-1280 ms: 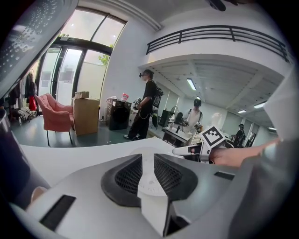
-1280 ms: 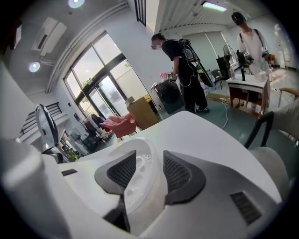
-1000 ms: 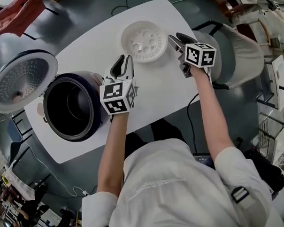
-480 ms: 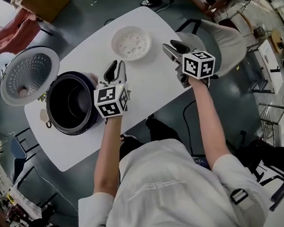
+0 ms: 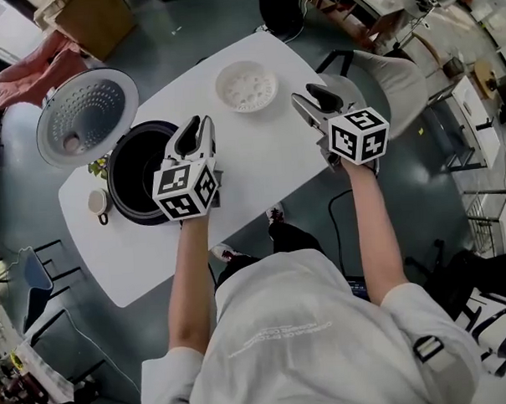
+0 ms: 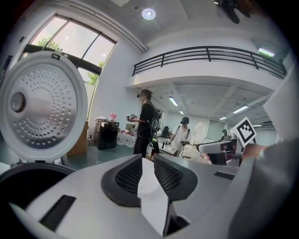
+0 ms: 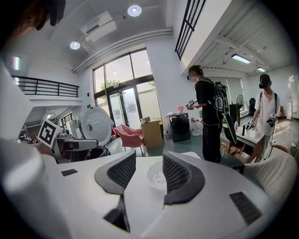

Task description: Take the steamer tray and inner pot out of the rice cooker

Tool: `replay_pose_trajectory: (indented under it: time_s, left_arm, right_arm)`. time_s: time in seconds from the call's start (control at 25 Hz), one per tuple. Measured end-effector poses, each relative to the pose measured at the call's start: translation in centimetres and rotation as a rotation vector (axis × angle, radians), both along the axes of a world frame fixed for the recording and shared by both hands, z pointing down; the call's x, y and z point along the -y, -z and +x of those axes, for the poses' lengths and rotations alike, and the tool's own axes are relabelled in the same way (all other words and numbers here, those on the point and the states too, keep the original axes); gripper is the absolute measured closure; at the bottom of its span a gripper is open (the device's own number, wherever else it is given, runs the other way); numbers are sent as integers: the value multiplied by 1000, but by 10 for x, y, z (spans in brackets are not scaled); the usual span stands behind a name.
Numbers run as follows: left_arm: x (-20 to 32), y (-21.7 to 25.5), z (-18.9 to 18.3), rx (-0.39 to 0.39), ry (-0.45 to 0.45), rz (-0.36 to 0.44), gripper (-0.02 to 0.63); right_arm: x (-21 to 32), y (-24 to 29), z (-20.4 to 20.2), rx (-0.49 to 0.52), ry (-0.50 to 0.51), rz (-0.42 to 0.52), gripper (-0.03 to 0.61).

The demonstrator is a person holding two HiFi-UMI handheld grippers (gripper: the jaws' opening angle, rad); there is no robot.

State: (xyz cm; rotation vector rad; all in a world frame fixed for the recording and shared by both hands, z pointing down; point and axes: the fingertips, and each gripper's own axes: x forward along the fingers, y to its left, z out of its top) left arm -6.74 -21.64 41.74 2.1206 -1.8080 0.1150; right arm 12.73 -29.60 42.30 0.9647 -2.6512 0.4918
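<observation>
A: Checking hazards first: are both hands empty?
B: Yes. Left gripper (image 5: 196, 128) and right gripper (image 5: 309, 98) hang released, jaws apart on nothing. Steamer tray (image 5: 246, 86) sits far on the bench (image 5: 260, 167). Inner pot (image 5: 142, 164) seems not yet out of the rice cooker (image 5: 119, 193).
A: Risk?
B: The smooth pot could slip from narrow jaws, or strike the raised lid (image 5: 86, 116).
A: Surroundings?
B: White bench, grey floor (image 5: 187, 32), people (image 7: 209, 116) standing far off.

Left gripper (image 6: 147, 162) has its jaws a bit apart, nothing in them, just white table (image 6: 147, 186) behind. Rice cooker lid (image 6: 42, 107) flipped open at 9 o'clock, right gripper (image 6: 210, 147) at 3.
</observation>
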Motion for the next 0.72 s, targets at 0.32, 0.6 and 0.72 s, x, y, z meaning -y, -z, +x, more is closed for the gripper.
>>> replay_pose_trajectory:
  time_s: [0.32,0.6,0.72]
  left_arm:
    - [-50,47,-65,90,73,67,526]
    - [-96,72,-139,169,200,96,526]
    - [-115,77,-167,223,245,86,526]
  right_arm:
    - [-29,55,-57,29,101,75,385]
    - [-51,84,-136,34,261,151,385]
    - [-61,91,-168,58,308,161,388]
